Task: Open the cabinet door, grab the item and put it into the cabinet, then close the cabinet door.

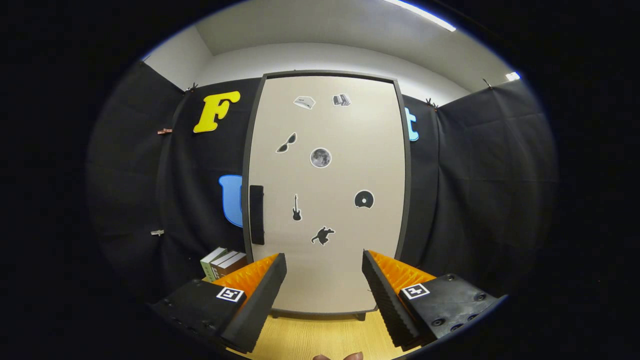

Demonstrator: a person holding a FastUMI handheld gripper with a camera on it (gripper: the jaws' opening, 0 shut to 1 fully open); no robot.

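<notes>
Hand-held two-finger gripper [324, 260]: fingers spread wide apart, nothing between them, neither pad touching anything. Both fingers [260, 292] reach forward and converge slightly toward their tips, with ridged, saw-toothed inner faces turned toward each other. Each finger carries a small square black-and-white marker tag on its upper side. Fingertips of the person's hand [337, 357] show just below and between the two fingers.

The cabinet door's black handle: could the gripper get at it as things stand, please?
Probably yes: the gripper is open, and nothing stands between its fingers and the handle on the shut cabinet door.
</notes>
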